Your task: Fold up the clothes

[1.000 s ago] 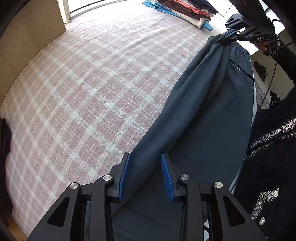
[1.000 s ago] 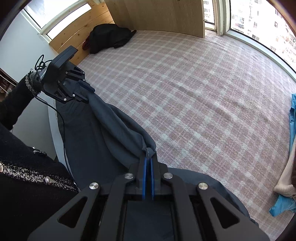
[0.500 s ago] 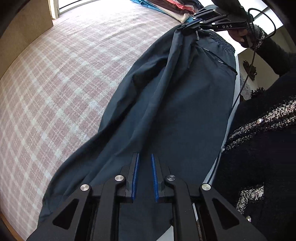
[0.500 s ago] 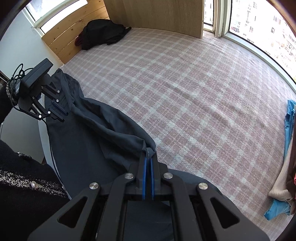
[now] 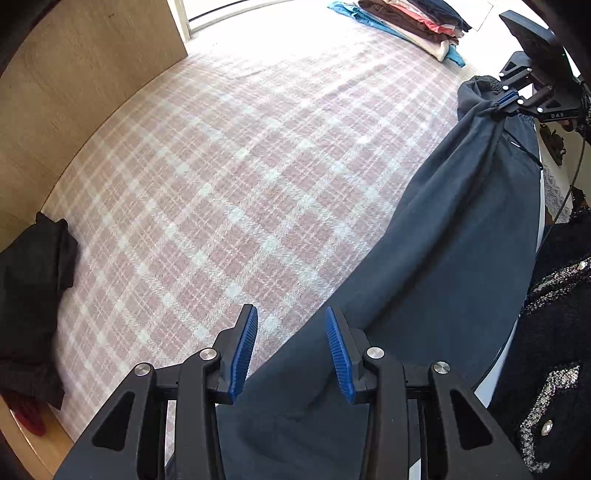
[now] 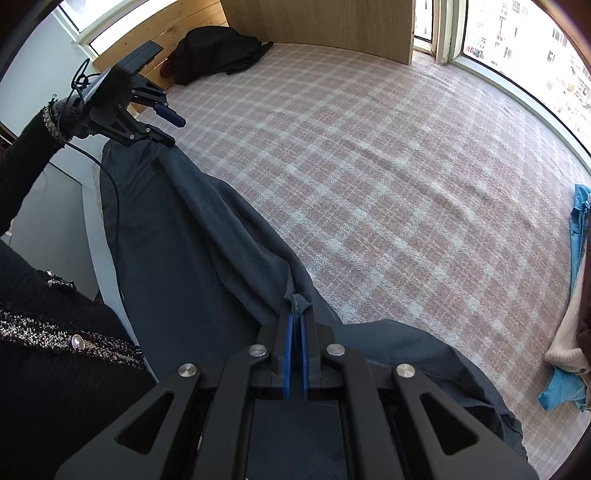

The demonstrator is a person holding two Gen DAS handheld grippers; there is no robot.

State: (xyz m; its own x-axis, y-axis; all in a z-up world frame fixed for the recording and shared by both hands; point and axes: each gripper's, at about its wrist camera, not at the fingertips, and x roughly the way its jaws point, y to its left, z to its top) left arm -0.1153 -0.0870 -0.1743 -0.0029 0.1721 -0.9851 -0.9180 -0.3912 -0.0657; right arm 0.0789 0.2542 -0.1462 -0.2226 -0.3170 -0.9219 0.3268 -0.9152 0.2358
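Observation:
Dark navy trousers (image 5: 454, 251) lie stretched along the near edge of a pink plaid bed cover (image 5: 240, 177). My left gripper (image 5: 291, 350) is open over the leg end, its blue pads apart with the cloth edge below them. It also shows in the right wrist view (image 6: 168, 125), open just above the trousers (image 6: 192, 236). My right gripper (image 6: 295, 325) is shut on a fold of cloth at the waistband end. It shows in the left wrist view (image 5: 504, 103) pinching the waistband.
A stack of folded clothes (image 5: 410, 22) lies at the far corner of the bed. A black garment pile (image 5: 29, 291) sits at the other end, near a wooden headboard (image 5: 85, 62). My black cardigan (image 5: 554, 350) is at the bed's near side.
My left gripper narrowed half a second ago over the trousers, then opened wide again and shifted toward the cloth's edge. The right gripper stayed shut on the waistband.

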